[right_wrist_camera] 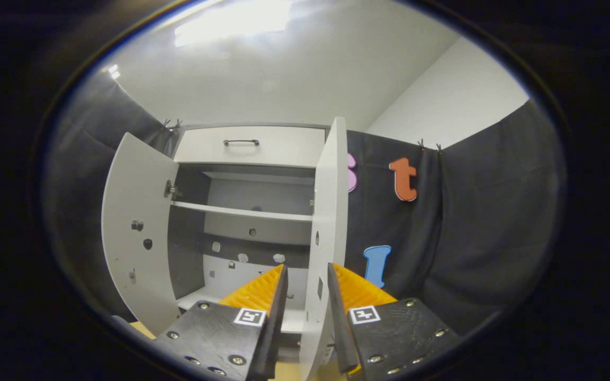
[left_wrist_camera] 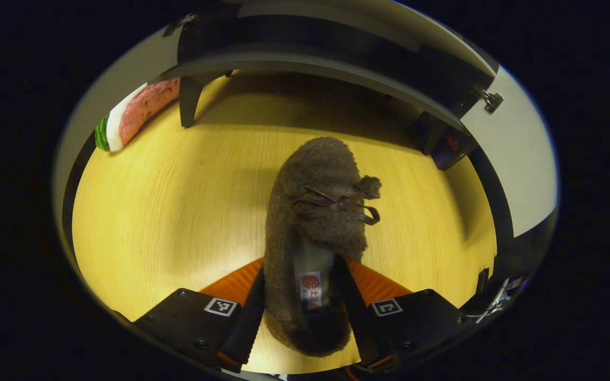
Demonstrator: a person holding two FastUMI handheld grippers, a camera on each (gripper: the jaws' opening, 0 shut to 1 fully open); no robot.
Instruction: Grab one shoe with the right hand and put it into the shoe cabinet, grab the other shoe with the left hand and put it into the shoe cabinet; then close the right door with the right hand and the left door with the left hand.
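Item: left gripper (left_wrist_camera: 305, 323), our fingers clamped on brown fuzzy shoe's (left_wrist_camera: 318, 222) heel, toe hanging over bench (left_wrist_camera: 167, 211). Right gripper (right_wrist_camera: 305, 312): fingers narrow, straddling the right door's (right_wrist_camera: 329, 222) edge, shoe cabinet (right_wrist_camera: 247, 211) open. Risk: heel-only grip may let the shoe swing or slip free.

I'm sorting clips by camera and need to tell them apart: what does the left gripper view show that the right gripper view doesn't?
Left gripper view: a fuzzy brown shoe between the left hand-held gripper fingers, on a wooden floor. Right gripper view: the shoe cabinet with both doors open, its right door edge between the right hand-held gripper fingers. Shared: white cabinet panels.
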